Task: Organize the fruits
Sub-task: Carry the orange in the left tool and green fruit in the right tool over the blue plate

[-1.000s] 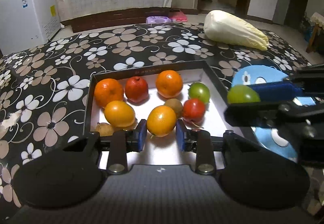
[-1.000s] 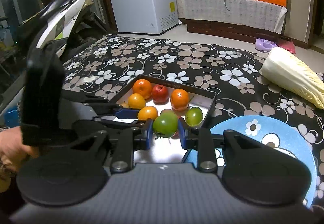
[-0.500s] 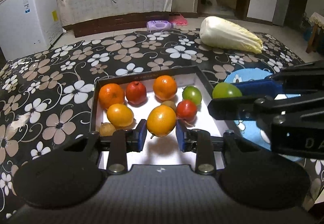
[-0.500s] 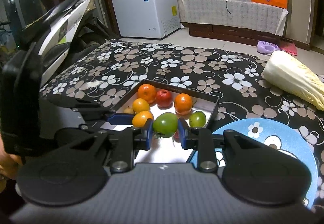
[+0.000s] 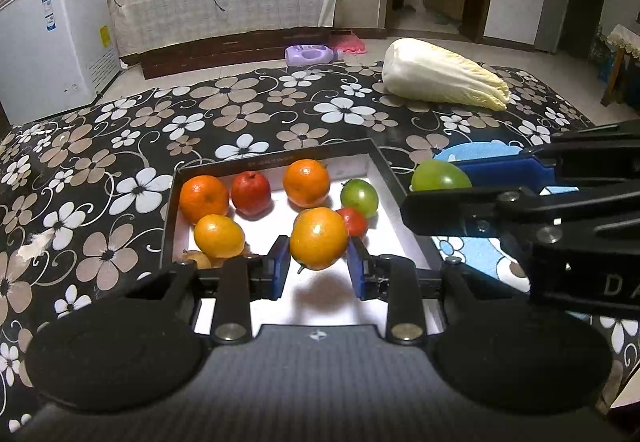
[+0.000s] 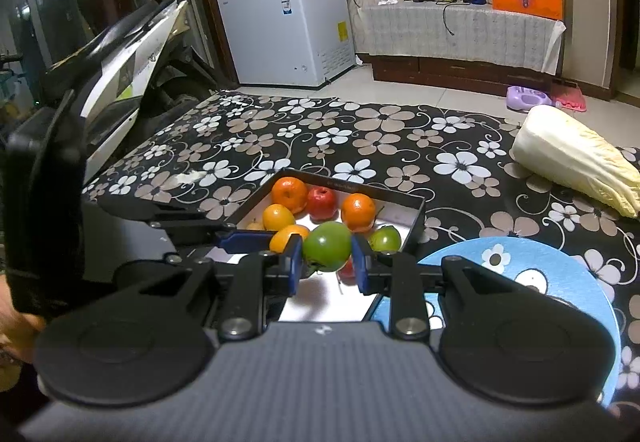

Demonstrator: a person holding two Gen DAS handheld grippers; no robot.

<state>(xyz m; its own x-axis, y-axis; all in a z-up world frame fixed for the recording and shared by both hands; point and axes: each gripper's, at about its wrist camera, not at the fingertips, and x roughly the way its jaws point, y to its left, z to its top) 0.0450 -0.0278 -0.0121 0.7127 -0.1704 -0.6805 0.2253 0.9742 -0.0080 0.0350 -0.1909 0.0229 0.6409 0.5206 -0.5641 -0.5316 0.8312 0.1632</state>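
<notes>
Left wrist view: the left gripper (image 5: 319, 267) is clamped on an orange (image 5: 319, 238), its blue pads pressed to either side of the fruit. Over the last second this orange has risen clear of the white floor of the box (image 5: 276, 160); a shadow now lies beneath it, separate from the fruit. The right gripper (image 6: 327, 265) likewise grips a green fruit (image 6: 327, 246) between closed pads and has carried it higher, with its shadow on the box floor below. Remaining in the box: two oranges, a red fruit, a second green fruit, a small red one and others partly hidden. The blue plate (image 6: 560, 262) lies just beside the box on the right and carries nothing visible. A cabbage (image 5: 442, 80) lies well apart at the rear of the flowered cloth. Assessment: both fruits are lifted free and secure; transfer out of the box, probably to the plate, is the step in hand, and neither is yet placed
</notes>
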